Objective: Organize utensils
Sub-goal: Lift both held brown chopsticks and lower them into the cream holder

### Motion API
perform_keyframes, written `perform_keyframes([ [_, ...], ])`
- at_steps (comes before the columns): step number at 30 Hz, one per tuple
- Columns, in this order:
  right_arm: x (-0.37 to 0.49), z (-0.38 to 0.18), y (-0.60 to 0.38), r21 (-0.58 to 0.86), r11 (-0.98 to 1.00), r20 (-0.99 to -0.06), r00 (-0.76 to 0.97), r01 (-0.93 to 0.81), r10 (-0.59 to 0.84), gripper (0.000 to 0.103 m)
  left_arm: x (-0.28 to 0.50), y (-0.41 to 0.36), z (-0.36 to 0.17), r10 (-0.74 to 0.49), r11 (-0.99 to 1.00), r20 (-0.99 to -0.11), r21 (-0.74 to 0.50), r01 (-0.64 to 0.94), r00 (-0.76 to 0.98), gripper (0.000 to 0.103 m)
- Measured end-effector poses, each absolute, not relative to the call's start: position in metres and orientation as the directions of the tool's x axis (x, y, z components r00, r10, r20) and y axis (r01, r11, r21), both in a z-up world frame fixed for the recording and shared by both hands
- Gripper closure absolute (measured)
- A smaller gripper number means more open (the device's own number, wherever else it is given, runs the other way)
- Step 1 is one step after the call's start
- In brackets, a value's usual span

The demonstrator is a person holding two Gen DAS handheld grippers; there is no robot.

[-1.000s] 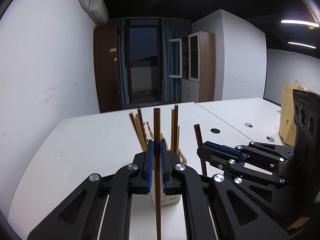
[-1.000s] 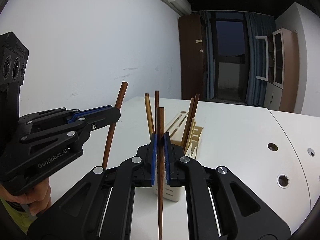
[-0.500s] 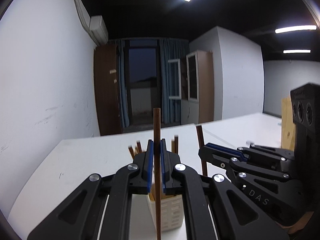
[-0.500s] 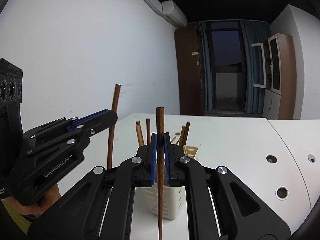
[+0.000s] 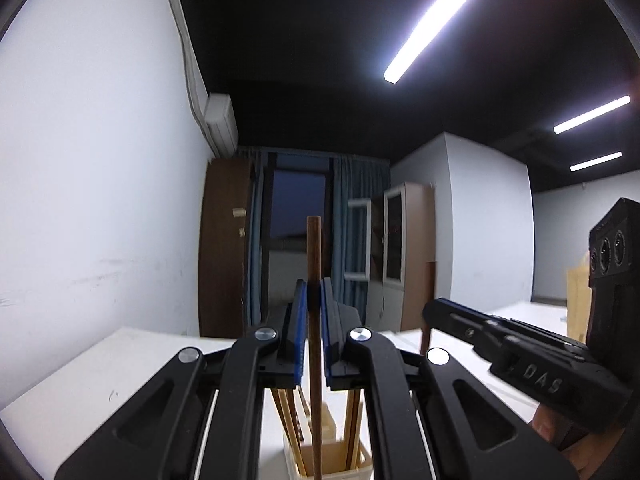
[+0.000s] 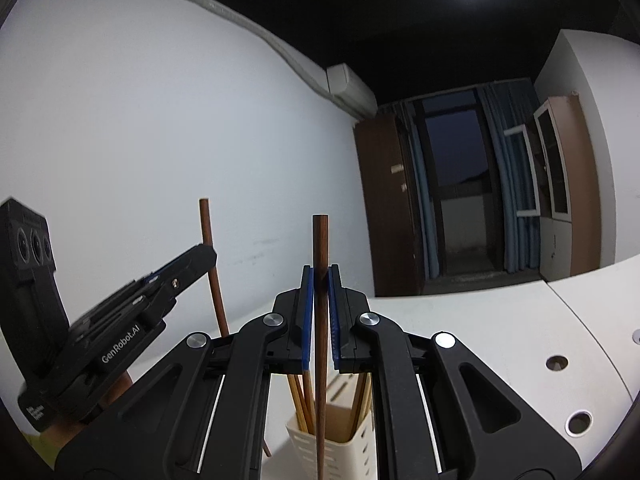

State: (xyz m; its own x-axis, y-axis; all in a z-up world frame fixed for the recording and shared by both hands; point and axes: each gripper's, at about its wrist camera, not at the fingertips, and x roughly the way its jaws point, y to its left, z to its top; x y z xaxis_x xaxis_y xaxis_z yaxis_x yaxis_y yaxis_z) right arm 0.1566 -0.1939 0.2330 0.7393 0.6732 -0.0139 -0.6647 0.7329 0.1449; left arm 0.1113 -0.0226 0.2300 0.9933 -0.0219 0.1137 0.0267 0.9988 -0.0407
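Observation:
My left gripper [image 5: 314,292] is shut on a dark brown chopstick [image 5: 314,264] held upright above a cream slotted utensil holder [image 5: 340,464] that holds several chopsticks. My right gripper [image 6: 320,280] is shut on another dark brown chopstick [image 6: 320,248], also upright, over the same holder [image 6: 340,444]. In the left wrist view the right gripper [image 5: 432,312] shows at right. In the right wrist view the left gripper [image 6: 208,256] shows at left with its chopstick [image 6: 208,232].
The holder stands on a white table [image 6: 480,336] with round cable holes [image 6: 556,362] at right. A white wall [image 5: 100,200] runs along the left. A brown paper bag [image 5: 578,300] stands at far right. A door and cabinets are at the back.
Both grippers have tilted upward with their chopsticks, so the holder has dropped to the bottom of both views and more ceiling shows.

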Motion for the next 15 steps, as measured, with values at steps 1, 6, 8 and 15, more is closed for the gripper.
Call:
perform_keyframes([
  [1,0.156,0.235,-0.196,0.146,0.730,0.008,0.738,-0.668,0.674,0.096,0.109,-0.022,0.230,-0.017,0.999,0.141,-0.046,0.024,0.990,0.097],
  [6,0.153,0.240,-0.207,0.155,0.714,0.133,0.731,-0.683,0.670,0.096,0.098,-0.027,0.230,0.002,0.997,0.243,-0.071,0.016,0.970,0.097],
  [8,0.155,0.240,-0.209,0.158,0.711,0.175,0.728,-0.685,0.663,0.096,0.097,-0.029,0.229,0.009,0.997,0.284,-0.075,0.013,0.959,0.097],
  [15,0.183,0.228,-0.199,0.149,0.725,0.177,0.739,-0.673,0.650,0.096,0.126,-0.034,0.216,0.028,0.997,0.257,-0.073,-0.010,0.966,0.097],
])
